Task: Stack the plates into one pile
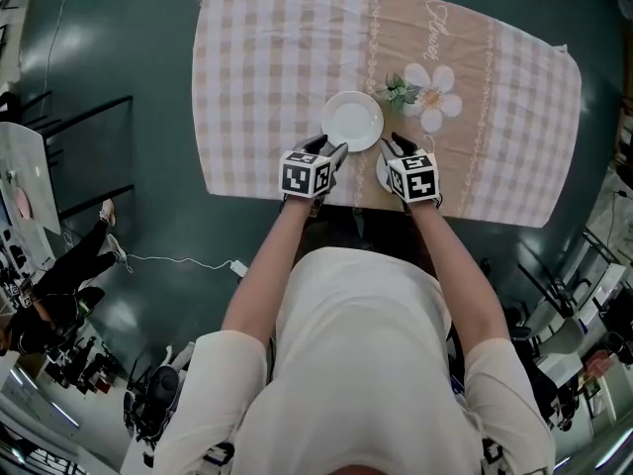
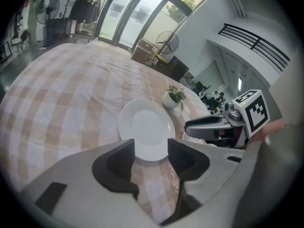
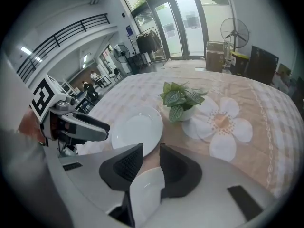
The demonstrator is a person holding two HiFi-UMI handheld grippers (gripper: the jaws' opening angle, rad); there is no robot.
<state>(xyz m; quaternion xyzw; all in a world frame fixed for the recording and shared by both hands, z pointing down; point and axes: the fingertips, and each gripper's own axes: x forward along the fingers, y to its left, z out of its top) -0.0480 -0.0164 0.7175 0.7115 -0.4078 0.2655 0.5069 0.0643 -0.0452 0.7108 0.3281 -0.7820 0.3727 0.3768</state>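
Beige-and-white checked tablecloth [image 1: 257, 87] covers the table, and a dark green floor lies around it. On the cloth, near the table's near edge, we see a round white plate [image 1: 352, 121], plain and glossy, with a shallow rim, lying flat. A second plate [image 3: 147, 196], also plain white, sits edgewise between the jaws of the right gripper [image 3: 151, 158], which are closed narrowly on its rim. In the head view it shows as a white arc [image 1: 382, 173] just right of the first plate and under that gripper. The left gripper [image 2: 151, 151] comes in from the near left with its jaws set apart and nothing gripped. The white plate's near edge [image 2: 146, 126] shows in the gap between their tips, but we cannot tell whether they touch it. Just beyond the plate, on its far right, stands a small potted plant [image 1: 399, 91] in a white pot, beside a large printed flower [image 1: 435, 92] on the cloth.
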